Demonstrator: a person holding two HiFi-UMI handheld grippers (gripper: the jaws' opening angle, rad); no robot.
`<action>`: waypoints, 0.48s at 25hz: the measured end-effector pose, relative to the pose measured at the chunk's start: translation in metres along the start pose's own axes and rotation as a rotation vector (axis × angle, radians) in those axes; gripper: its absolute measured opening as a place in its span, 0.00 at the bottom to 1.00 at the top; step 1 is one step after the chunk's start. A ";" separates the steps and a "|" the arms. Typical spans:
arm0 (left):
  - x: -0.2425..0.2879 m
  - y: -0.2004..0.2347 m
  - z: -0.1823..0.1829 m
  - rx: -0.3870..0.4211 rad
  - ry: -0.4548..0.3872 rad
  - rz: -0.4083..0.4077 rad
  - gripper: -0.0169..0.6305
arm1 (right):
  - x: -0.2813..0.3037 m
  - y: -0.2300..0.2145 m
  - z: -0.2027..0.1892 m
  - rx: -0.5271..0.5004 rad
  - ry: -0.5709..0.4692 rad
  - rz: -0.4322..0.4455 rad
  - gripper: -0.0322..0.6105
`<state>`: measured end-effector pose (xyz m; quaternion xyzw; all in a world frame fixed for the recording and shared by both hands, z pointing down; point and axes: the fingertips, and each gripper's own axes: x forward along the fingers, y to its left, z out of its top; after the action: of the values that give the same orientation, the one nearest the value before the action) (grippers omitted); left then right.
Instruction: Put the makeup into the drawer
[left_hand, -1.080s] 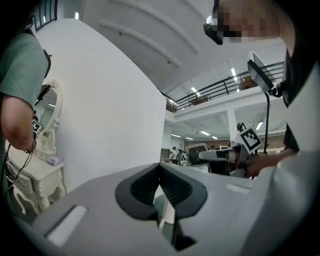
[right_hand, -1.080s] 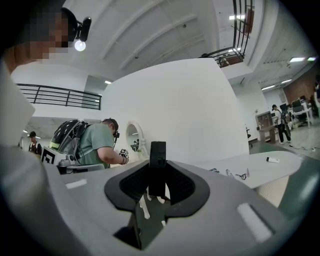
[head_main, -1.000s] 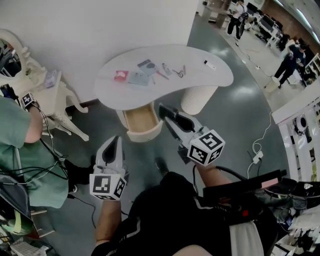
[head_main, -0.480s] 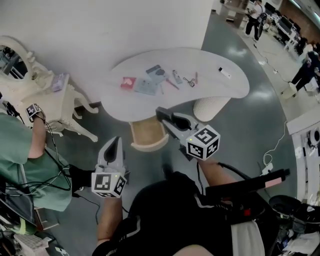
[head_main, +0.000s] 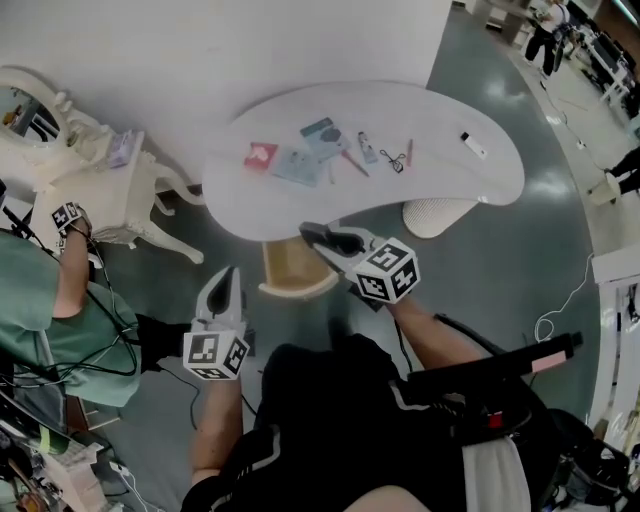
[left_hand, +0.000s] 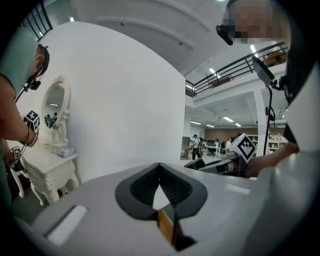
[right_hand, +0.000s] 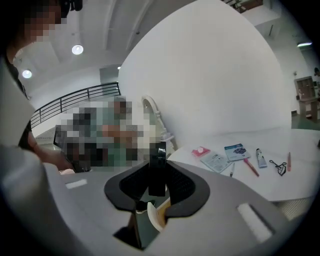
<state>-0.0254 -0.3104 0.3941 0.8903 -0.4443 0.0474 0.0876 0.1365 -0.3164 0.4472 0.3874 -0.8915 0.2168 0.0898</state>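
Several makeup items lie on the white curved table (head_main: 480, 190): a red packet (head_main: 262, 155), blue sachets (head_main: 320, 130), a small tube (head_main: 367, 148), a pink pencil (head_main: 352, 163) and an eyelash curler (head_main: 395, 160). Under the table's front edge a drawer (head_main: 295, 290) stands pulled out, its wooden inside showing. My right gripper (head_main: 312, 236) hangs over the drawer's right part, shut on a slim black makeup stick (right_hand: 157, 170) that stands upright between its pads. My left gripper (head_main: 228, 272) is left of the drawer, above the floor, shut and holding nothing.
A white vanity table (head_main: 100, 190) with a mirror stands at the left, beside a person in green (head_main: 40, 300). The table's ribbed pedestal (head_main: 440, 215) is right of the drawer. Cables run over the grey floor at the lower left.
Both grippers have moved forward and down toward the table. The right one, still holding the black stick, now reaches over the open drawer.
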 end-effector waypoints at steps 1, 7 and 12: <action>0.003 0.003 -0.006 -0.005 0.013 0.006 0.03 | 0.006 -0.003 -0.005 0.003 0.020 0.013 0.20; 0.020 0.020 -0.047 -0.079 0.077 0.012 0.03 | 0.037 -0.015 -0.037 0.031 0.142 0.083 0.20; 0.033 0.040 -0.082 -0.118 0.130 0.011 0.03 | 0.068 -0.017 -0.070 0.049 0.257 0.113 0.20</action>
<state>-0.0380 -0.3441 0.4846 0.8762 -0.4446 0.0792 0.1684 0.1016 -0.3390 0.5376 0.3079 -0.8874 0.2911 0.1815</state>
